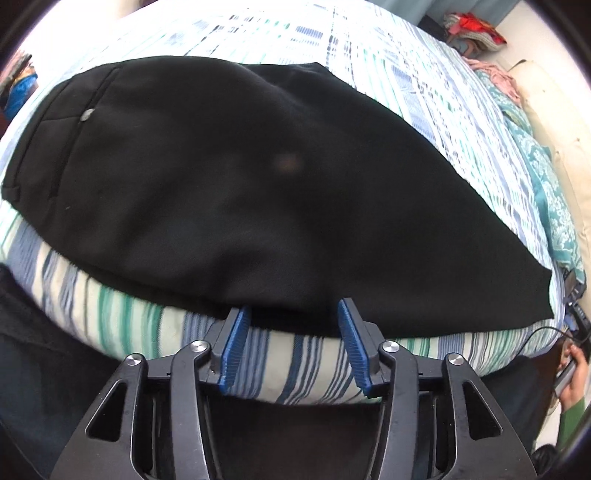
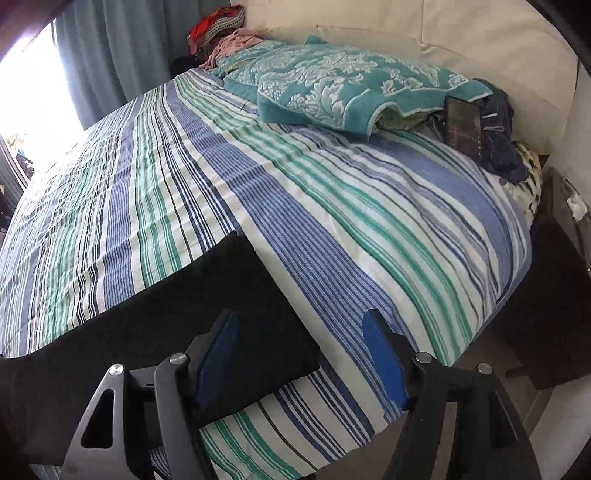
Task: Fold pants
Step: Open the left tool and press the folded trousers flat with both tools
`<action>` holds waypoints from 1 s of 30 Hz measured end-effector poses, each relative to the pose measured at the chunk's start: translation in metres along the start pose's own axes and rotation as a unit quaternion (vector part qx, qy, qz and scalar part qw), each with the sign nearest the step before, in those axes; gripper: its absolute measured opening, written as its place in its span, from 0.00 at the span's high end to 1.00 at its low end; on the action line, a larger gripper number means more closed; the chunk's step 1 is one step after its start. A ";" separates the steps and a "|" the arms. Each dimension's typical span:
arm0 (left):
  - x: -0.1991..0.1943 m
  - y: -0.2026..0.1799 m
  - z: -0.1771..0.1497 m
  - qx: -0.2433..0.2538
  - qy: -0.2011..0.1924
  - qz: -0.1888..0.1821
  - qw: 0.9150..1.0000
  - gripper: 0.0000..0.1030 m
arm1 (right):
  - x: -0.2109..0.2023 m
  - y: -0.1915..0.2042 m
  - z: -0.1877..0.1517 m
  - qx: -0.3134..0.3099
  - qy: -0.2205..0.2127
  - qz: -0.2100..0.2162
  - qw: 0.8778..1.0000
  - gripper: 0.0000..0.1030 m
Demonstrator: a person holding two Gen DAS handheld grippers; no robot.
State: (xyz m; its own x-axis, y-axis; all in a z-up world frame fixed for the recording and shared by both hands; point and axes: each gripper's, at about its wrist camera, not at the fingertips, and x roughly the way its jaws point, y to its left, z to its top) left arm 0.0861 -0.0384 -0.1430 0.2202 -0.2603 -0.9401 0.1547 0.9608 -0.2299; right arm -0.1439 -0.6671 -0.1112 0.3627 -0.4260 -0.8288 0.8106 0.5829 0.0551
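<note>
Black pants (image 1: 240,177) lie flat across the striped bed (image 1: 303,369), waistband at the left, legs running to the right. My left gripper (image 1: 293,314) is open at the near edge of the pants, its blue pads on either side of the hem, holding nothing. In the right wrist view the leg end of the pants (image 2: 207,306) lies at the lower left. My right gripper (image 2: 301,325) is open above the leg's corner and the striped sheet (image 2: 369,236), holding nothing.
A teal patterned blanket (image 2: 332,85) and a dark tablet (image 2: 463,125) with dark clothes lie at the head of the bed. A clothes pile (image 2: 218,29) sits by the curtain. A person's hand (image 1: 572,376) with a device is at the right edge.
</note>
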 end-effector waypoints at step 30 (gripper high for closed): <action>0.025 -0.011 0.006 0.167 -0.090 0.089 0.978 0.26 | -0.040 0.341 -0.217 -0.295 0.072 0.236 0.923 0.00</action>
State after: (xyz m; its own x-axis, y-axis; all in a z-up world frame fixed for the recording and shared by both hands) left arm 0.0959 -0.0561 -0.1628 0.4332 -0.1337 -0.8913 0.3977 0.9158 0.0559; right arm 0.0184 -0.3012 -0.1798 0.5128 0.0438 -0.8574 0.1712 0.9734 0.1522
